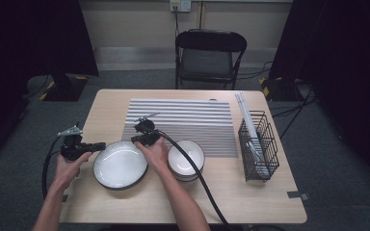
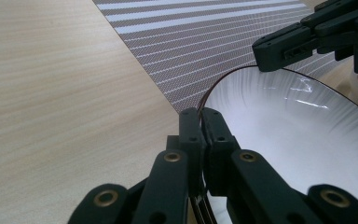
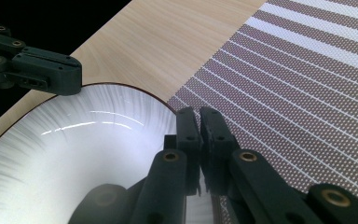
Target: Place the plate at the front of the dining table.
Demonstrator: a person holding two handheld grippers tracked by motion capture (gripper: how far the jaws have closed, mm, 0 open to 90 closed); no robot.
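grippers, two of them, one in each of my hands, both pinch the rim of one wide plate (image 1: pixel 120 165) near the front of the table (image 1: pixel 91 202). my left gripper (image 1: pixel 100 146) comes in from the plate's left and clamps the left rim; in the left gripper view its jaws stand narrow with the dark rim edge caught between them. my right gripper (image 1: pixel 136 139) comes from the far right side and clamps the opposite rim, jaws likewise narrow on the edge in the right gripper view. so the plate lies between the two tools, held at two nearly opposite points, and each hand is about equally near it. the plate is round, with no long axis to mind. its far edge just overlaps the striped mat (image 1: pixel 183 122), which lies beyond it, toward the chair (image 1: pixel 209 57).

counts: one plate, one stack of small bowls (image 1: pixel 187 159) just right of my right hand, one mat, one wire rack (image 1: pixel 257 144) at the table's right holding white rods, one chair. i judge the next move is a two-handed lift, needing both grips kept level.
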